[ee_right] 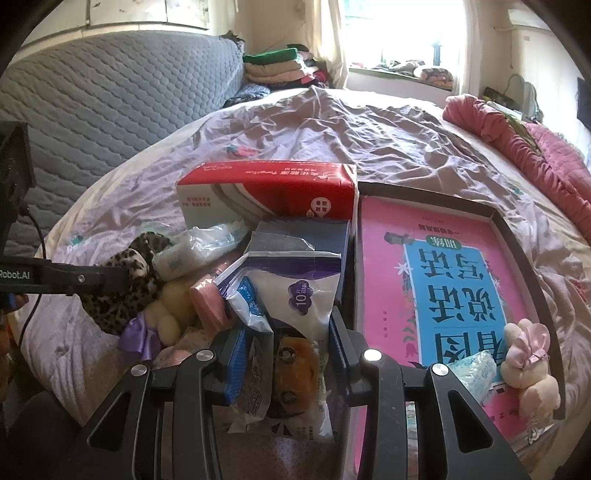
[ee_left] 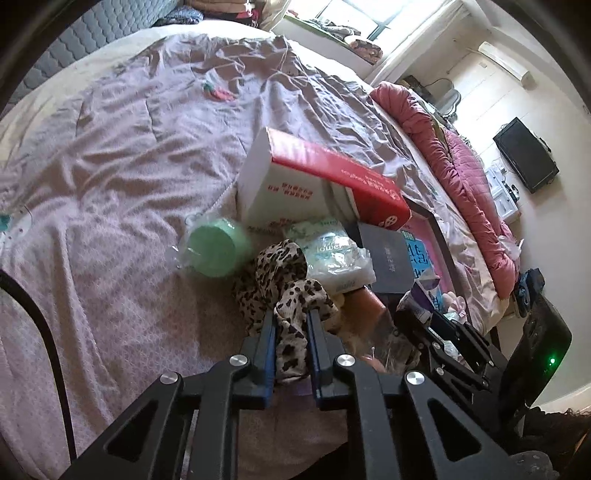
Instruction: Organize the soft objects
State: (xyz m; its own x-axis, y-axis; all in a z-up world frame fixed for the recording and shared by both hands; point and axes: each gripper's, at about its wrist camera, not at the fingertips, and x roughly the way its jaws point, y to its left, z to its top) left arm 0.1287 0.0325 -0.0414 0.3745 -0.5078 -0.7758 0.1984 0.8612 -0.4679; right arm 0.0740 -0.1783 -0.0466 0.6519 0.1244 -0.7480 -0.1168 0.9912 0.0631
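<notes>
Open bedspread (ee_left: 122, 177) lies left; the red-and-white box (ee_left: 314, 177) blocks ahead.

A wide bed (ee_left: 110, 155) covered with a wrinkled lilac sheet fills the room, backed by a grey quilted headboard (ee_right: 92, 92) with folded clothes (ee_right: 280, 66) stacked at its end. Bright daylight enters through a window (ee_right: 399, 33) above a cluttered white sill (ee_left: 325, 33). A bunched pink quilt (ee_left: 461, 173) lies along the bed's far edge, near cream walls (ee_left: 554, 92) bearing a black flat screen (ee_left: 526, 155).
</notes>
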